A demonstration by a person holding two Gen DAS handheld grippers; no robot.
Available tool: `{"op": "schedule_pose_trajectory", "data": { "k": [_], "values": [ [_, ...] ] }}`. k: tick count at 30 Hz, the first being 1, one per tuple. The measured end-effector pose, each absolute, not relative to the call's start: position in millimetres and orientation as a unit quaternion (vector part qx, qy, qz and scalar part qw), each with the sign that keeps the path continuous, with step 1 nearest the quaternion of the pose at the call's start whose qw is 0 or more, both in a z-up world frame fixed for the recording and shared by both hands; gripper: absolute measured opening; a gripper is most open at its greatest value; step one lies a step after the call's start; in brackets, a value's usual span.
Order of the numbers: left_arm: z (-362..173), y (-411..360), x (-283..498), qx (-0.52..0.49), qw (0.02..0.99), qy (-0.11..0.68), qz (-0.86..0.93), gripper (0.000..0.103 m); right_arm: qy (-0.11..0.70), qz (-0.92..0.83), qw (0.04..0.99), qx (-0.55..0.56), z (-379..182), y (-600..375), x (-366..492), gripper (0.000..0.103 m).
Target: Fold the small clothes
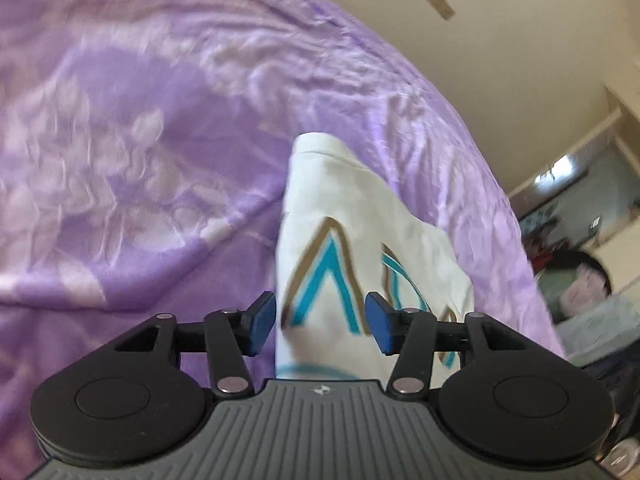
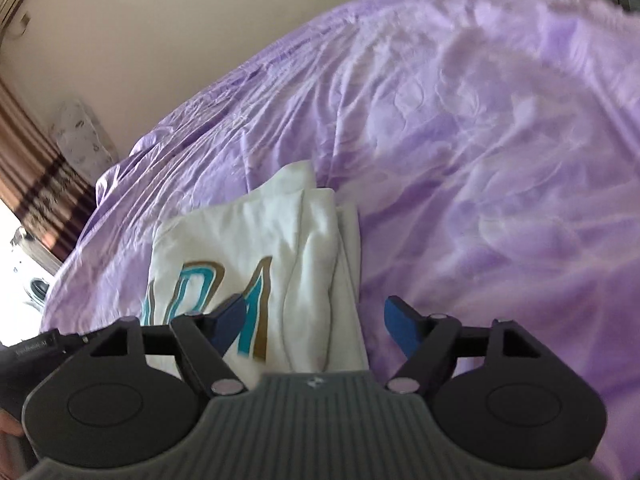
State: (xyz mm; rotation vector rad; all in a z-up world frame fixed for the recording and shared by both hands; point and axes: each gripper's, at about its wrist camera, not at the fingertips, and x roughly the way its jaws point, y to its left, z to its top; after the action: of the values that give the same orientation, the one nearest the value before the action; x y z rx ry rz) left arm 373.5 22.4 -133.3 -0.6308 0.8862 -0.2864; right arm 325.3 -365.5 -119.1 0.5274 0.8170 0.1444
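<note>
A white garment with teal and gold lettering [image 1: 340,240] lies partly folded on a purple bedspread [image 1: 120,140]. My left gripper [image 1: 320,324] is open, its blue pads on either side of the garment's near edge, above the lettering. In the right wrist view the same garment [image 2: 248,248] lies with its right side folded over in layers. My right gripper [image 2: 316,326] is open over the garment's folded right edge, the left pad above the lettering and the right pad above the bedspread [image 2: 480,160].
The bedspread covers the whole bed. A beige wall [image 1: 500,40] stands behind it. Clutter and shelves [image 1: 572,240] show at the right of the left wrist view. A striped curtain [image 2: 36,184] and a pillow [image 2: 84,140] show at the left of the right wrist view.
</note>
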Motion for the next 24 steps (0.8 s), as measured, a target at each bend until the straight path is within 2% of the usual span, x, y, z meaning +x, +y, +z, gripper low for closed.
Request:
{"op": "schedule_pose_trajectory", "data": {
  "k": [8, 11, 12, 16, 19, 22, 24],
  "values": [
    [-164.8, 25.0, 414.0, -0.339, 0.827, 0.421, -0.153, 0.061, 0.41, 0.095, 0.854, 0.305, -155.3, -370.4, 370.3, 0.07],
    [-171.9, 21.4, 423.3, -0.341, 0.828, 0.414, -0.161, 0.061, 0.404, 0.108, 0.849, 0.323, -164.6, -371.7, 381.1, 0.062],
    [-174.3, 20.0, 425.2, -0.341, 0.829, 0.412, -0.163, 0.061, 0.404, 0.11, 0.847, 0.328, -167.6, -371.9, 384.2, 0.055],
    [-177.6, 16.4, 425.8, -0.327, 0.837, 0.405, -0.168, 0.044, 0.398, 0.114, 0.838, 0.356, -180.2, -377.3, 396.5, 0.031],
    [-173.4, 13.2, 423.9, -0.318, 0.842, 0.403, -0.165, 0.032, 0.391, 0.122, 0.834, 0.37, -183.4, -378.2, 398.9, 0.021],
    [-156.7, 6.2, 414.9, -0.291, 0.859, 0.388, -0.164, 0.023, 0.376, 0.123, 0.854, 0.338, -166.4, -369.0, 392.2, 0.016],
    [-139.8, 1.4, 406.7, -0.268, 0.872, 0.374, -0.168, 0.021, 0.363, 0.122, 0.871, 0.308, -149.4, -361.3, 384.7, 0.015]
  ]
}}
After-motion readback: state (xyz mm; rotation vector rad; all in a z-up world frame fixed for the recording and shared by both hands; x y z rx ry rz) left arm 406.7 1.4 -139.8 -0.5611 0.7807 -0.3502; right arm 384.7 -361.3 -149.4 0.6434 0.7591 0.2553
